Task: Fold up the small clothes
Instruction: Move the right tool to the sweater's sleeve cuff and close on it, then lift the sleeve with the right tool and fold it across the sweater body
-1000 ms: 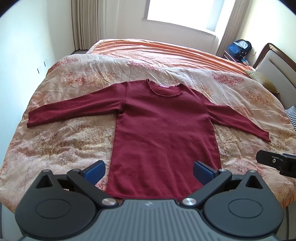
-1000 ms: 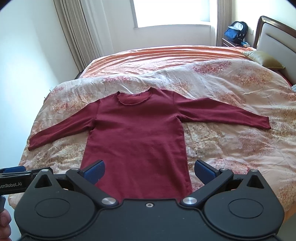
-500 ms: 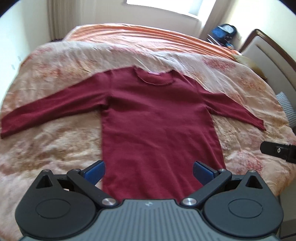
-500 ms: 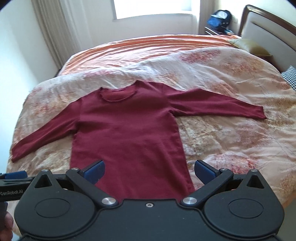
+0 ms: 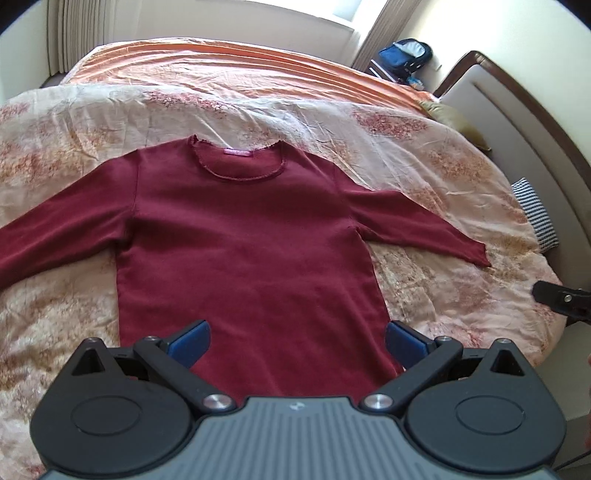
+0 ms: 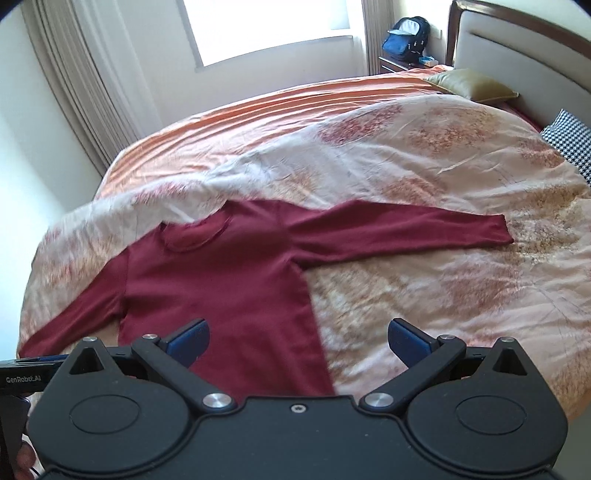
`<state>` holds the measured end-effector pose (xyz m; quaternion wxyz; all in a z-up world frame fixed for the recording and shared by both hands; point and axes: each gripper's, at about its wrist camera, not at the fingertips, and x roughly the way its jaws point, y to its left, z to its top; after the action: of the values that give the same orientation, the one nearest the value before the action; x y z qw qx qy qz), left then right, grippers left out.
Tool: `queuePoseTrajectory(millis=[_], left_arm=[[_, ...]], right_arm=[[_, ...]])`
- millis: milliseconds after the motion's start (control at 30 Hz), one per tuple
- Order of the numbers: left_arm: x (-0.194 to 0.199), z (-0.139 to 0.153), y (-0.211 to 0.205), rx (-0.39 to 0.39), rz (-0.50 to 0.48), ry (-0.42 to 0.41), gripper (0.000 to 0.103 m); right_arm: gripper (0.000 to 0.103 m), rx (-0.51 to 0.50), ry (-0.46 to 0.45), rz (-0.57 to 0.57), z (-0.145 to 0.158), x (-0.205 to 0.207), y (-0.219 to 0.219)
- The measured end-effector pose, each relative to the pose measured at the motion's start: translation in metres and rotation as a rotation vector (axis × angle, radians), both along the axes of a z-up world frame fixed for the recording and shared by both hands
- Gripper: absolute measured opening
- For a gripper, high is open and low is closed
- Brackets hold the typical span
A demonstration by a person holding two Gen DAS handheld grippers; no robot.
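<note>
A dark red long-sleeved top [image 5: 243, 251] lies flat on the bed with both sleeves spread out and its neckline away from me. My left gripper [image 5: 295, 341] hovers open above the top's lower hem, nothing between its blue pads. My right gripper [image 6: 297, 339] is also open and empty, over the top's right side edge [image 6: 221, 291] near the hem. The right sleeve [image 6: 399, 230] stretches out across the quilt ahead of it. A piece of the right gripper [image 5: 561, 301] shows at the left wrist view's right edge.
The bed is covered by a floral peach quilt [image 5: 424, 173] with an orange sheet [image 6: 258, 122] beyond. A headboard [image 6: 517, 48], a gold pillow [image 6: 469, 85] and a checked pillow [image 6: 569, 136] lie to the right. A blue backpack [image 6: 404, 33] sits by the window.
Both grippers have moved closer over the top and stayed open. The right gripper's view has swung rightward, toward the right sleeve and side edge.
</note>
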<state>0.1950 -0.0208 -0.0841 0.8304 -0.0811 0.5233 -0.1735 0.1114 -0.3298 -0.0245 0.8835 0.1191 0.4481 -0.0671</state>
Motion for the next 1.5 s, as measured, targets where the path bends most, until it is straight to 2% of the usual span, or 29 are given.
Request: queuePoseTrajectory(millis=[167,267,333,467,567,667,833,967,1100,1200,1267,1333,1367,1500], left_arm=[[0.009,-0.003,-0.038,0.053,0.037,0.009,0.103],[0.013,-0.019,-0.074,0.112,0.088,0.066,0.103],[0.015,-0.027,-0.096,0.114,0.138,0.104,0.103],[0.02,-0.048,-0.144,0.06,0.188,0.159,0.103],[0.026,-0.058,-0.181,0.079,0.175,0.204,0.103],[0.027,-0.06,-0.21,0.097,0.169,0.205,0.103],[0.033,-0.058,-0.238,0.093,0.173,0.211,0.103],[0.034,-0.06,-0.25,0.115,0.162,0.222,0.103],[0.033,-0.061,-0.254,0.116,0.181,0.233,0.103],[0.032,-0.062,-0.255,0.118,0.188,0.238,0.103],[0.031,-0.061,-0.258,0.119,0.189,0.238,0.103],[0.029,-0.061,-0.261,0.12,0.185,0.239,0.103],[0.029,-0.061,-0.263,0.122,0.182,0.239,0.103],[0.028,-0.059,-0.267,0.128,0.172,0.235,0.103]], right_arm=[[0.103,0.046,-0.011,0.017,-0.022,0.018,-0.103],[0.103,0.092,0.0,0.022,-0.052,0.036,-0.183],[0.103,0.145,0.017,0.01,-0.075,0.051,-0.243],[0.102,0.297,0.037,-0.018,-0.127,0.085,-0.363],[0.102,0.448,0.05,-0.073,-0.165,0.108,-0.439],[0.102,0.601,0.057,-0.124,-0.199,0.127,-0.493],[0.101,0.757,0.091,-0.15,-0.246,0.154,-0.533],[0.096,0.864,0.113,-0.108,-0.269,0.167,-0.542],[0.079,0.928,0.143,-0.074,-0.287,0.173,-0.549],[0.062,0.979,0.158,-0.037,-0.298,0.176,-0.551],[0.039,0.998,0.18,-0.028,-0.308,0.178,-0.551],[0.027,1.018,0.193,-0.038,-0.318,0.18,-0.55],[0.024,1.032,0.194,-0.042,-0.321,0.181,-0.55],[0.022,1.067,0.171,-0.039,-0.32,0.181,-0.55]])
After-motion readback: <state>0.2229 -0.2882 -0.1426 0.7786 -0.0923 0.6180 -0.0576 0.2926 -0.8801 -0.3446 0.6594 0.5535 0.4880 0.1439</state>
